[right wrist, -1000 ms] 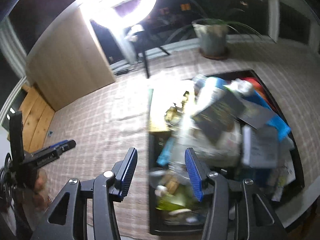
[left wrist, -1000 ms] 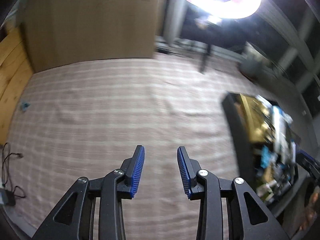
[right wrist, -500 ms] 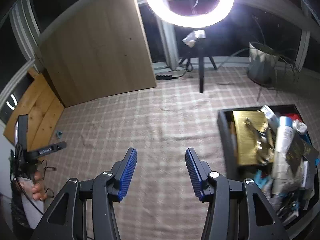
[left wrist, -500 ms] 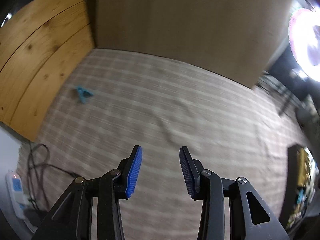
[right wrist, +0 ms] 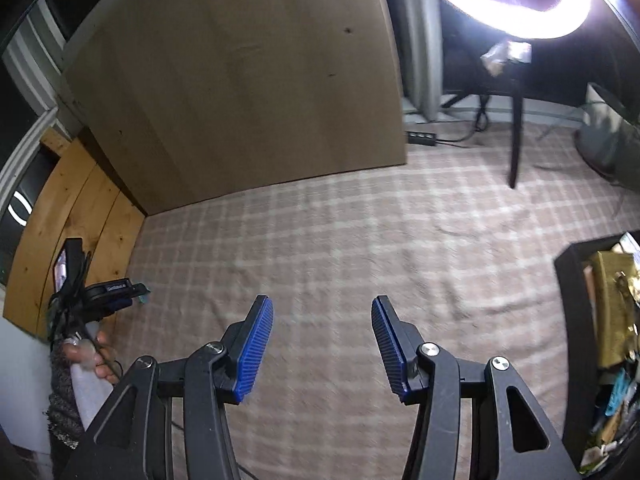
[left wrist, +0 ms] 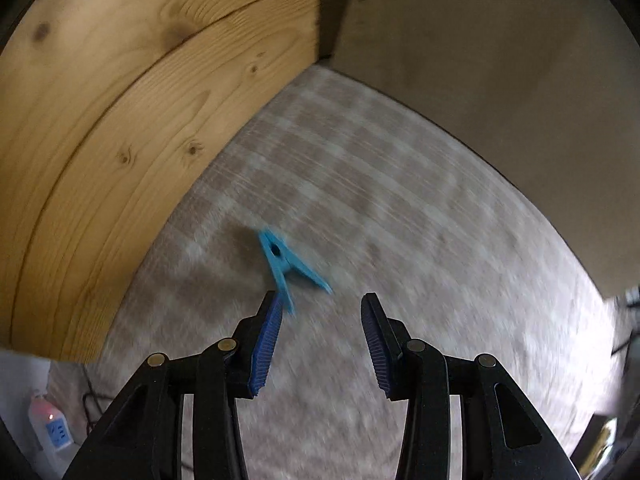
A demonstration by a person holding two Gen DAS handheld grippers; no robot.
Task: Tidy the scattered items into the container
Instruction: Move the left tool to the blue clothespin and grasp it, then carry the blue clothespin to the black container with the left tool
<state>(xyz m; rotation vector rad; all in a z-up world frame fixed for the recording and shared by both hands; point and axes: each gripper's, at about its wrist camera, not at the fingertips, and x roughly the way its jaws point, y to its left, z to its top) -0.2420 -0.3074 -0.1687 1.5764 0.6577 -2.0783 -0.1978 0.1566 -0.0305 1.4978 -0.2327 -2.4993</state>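
A light blue clothespin (left wrist: 286, 266) lies on the checked cloth near the wooden corner. My left gripper (left wrist: 320, 334) is open and empty, its tips just short of the clothespin, which sits slightly left of the gap. In the right wrist view the left gripper (right wrist: 134, 294) shows at the far left beside the clothespin (right wrist: 143, 296). My right gripper (right wrist: 322, 340) is open and empty over bare cloth. The black container (right wrist: 570, 280), full of mixed items, stands at the right edge.
Wooden planks (left wrist: 100, 128) and a brown board (left wrist: 500, 80) wall the corner. A power strip (left wrist: 50, 428) and cables lie lower left. A ring light (right wrist: 516, 4) on a stand and a plant pot (right wrist: 608, 140) stand at the back.
My left gripper has swung left and moved in on the clothespin, which is now close in front of its tips. My right gripper has turned left, away from the container.
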